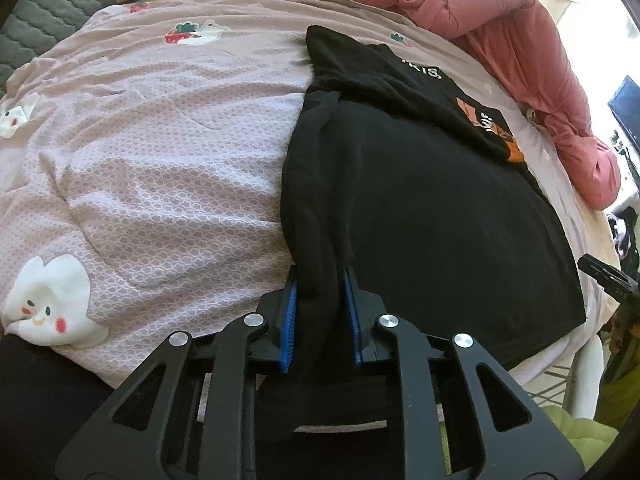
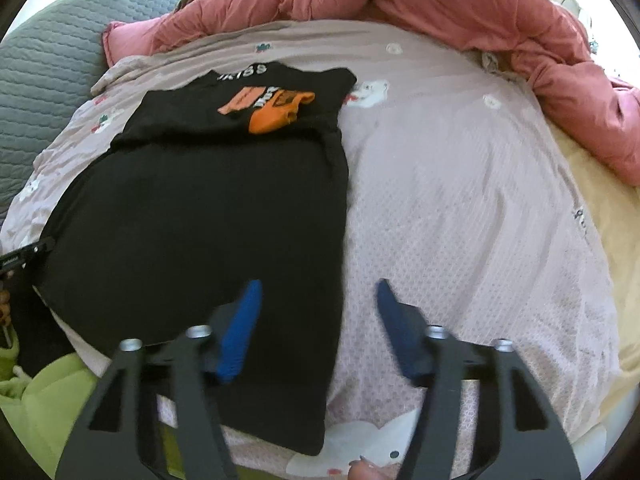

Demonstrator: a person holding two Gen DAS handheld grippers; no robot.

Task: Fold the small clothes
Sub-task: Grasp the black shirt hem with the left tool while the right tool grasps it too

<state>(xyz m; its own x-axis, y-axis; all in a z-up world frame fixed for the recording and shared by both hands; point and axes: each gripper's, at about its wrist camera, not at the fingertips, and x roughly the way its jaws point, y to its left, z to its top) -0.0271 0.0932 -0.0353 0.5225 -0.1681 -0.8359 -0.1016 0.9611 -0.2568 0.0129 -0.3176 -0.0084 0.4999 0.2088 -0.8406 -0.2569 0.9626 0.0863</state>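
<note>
A black T-shirt (image 1: 432, 200) with an orange print lies on the pink bedsheet (image 1: 160, 160), its upper part folded over the body. My left gripper (image 1: 320, 276) is shut on a bunched fold of the shirt's left edge near the hem. In the right wrist view the same shirt (image 2: 200, 220) lies left of centre, orange print (image 2: 272, 110) facing up at the far end. My right gripper (image 2: 318, 286) is open and empty, just above the shirt's near right corner, one finger over the cloth and one over the sheet (image 2: 460, 200).
A pink quilt (image 2: 440, 4) is heaped along the far side of the bed. A grey quilted headboard (image 2: 44, 76) stands at the left. A lime-green garment (image 2: 44, 400) lies at the near edge. The bed's near edge runs close below both grippers.
</note>
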